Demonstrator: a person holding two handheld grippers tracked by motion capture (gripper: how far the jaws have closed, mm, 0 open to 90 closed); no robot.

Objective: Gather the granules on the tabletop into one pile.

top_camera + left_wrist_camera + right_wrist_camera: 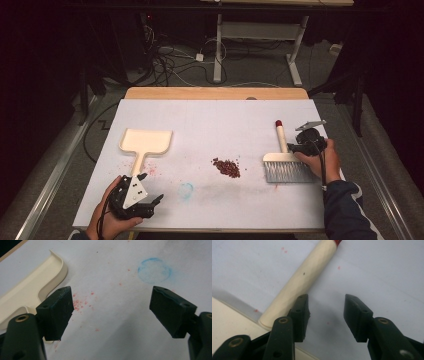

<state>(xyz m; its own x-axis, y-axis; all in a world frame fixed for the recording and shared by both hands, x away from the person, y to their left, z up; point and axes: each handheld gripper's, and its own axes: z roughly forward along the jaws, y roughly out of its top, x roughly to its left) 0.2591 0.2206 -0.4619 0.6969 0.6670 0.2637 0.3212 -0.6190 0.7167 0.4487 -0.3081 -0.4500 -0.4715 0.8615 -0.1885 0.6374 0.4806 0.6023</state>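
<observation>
A cream dustpan (pixel 146 141) lies at the left of the white sheet, its handle pointing toward my left gripper (pixel 151 187). That gripper is open just past the handle's end, and in the left gripper view (pixel 112 310) its jaws stand wide over bare sheet with the dustpan (pixel 27 290) to their left. A brush with a cream handle (pixel 282 139), a red tip and grey bristles (pixel 289 172) lies at the right. My right gripper (pixel 291 148) is beside the handle. In the right gripper view (pixel 327 312) the jaws are apart with nothing between them, and the handle (pixel 304 280) lies just outside the left jaw.
A small pile of red-brown crumbs (pixel 226 167) sits mid-table between dustpan and brush. A faint blue ring (pixel 186 190) and pink specks (pixel 80 303) stain the sheet. The table's wooden far edge (pixel 215 93) borders a floor with cables and desk legs.
</observation>
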